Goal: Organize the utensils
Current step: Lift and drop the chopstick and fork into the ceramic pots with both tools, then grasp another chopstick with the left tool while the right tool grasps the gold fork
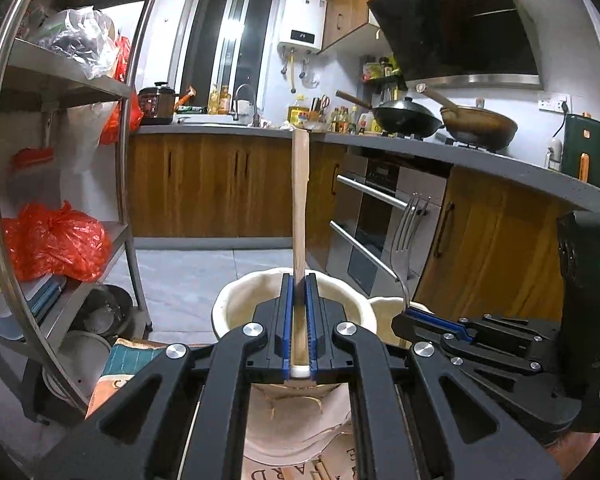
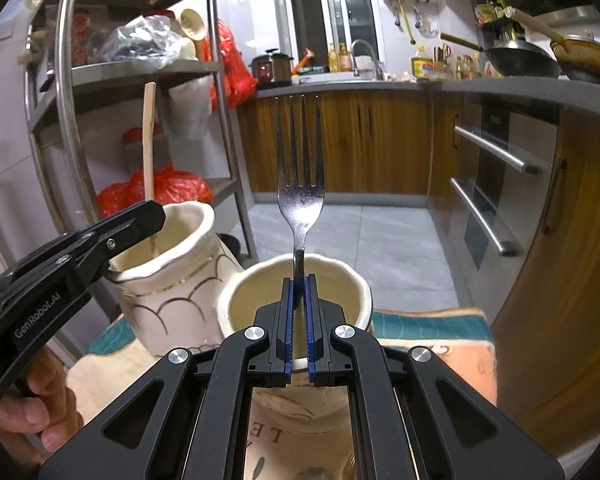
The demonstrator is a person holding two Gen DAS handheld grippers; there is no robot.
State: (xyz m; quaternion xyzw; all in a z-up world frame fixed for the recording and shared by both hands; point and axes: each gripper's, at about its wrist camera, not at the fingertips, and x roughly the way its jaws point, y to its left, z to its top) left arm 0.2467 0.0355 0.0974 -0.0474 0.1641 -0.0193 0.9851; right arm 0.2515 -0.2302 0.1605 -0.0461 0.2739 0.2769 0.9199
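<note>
My left gripper is shut on a wooden utensil handle that stands upright over a cream ceramic holder. My right gripper is shut on a steel fork, tines up, over a second cream holder. In the right wrist view the left gripper sits at the rim of the taller holder with the wooden handle rising from it. In the left wrist view the fork and right gripper are to the right.
Both holders stand on a patterned cloth. A metal shelf rack with red bags stands at left. Wooden cabinets, an oven and a counter with woks lie beyond.
</note>
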